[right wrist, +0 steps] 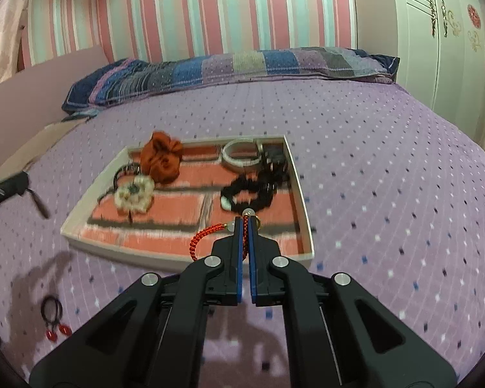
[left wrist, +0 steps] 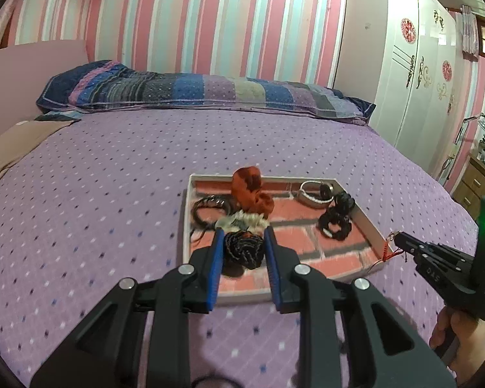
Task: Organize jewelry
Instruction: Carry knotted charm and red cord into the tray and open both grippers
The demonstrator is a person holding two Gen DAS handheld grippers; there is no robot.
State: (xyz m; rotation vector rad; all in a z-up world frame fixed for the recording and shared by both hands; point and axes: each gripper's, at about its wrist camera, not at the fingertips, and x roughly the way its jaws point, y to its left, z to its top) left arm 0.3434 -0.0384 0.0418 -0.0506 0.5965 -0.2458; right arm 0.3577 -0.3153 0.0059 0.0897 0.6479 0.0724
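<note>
The bed under its purple dotted cover fills both views, with a striped pillow along the far wall. On it lies a shallow white tray with a brick-pattern floor, holding an orange scrunchie, a white bangle, a black scrunchie, a cream scrunchie and dark hair ties.

My left gripper has its jaws closed on a dark braided scrunchie, held above the near part of the tray. Only the left wrist view shows that grip; the right wrist view catches just a blurred black tip at the left edge.

My right gripper has its jaws clamped on a red braided cord bracelet with pale beads, over the tray's near right corner.

Only the right wrist view shows a black hair tie with red charms lying on the bed, outside the tray.
</note>
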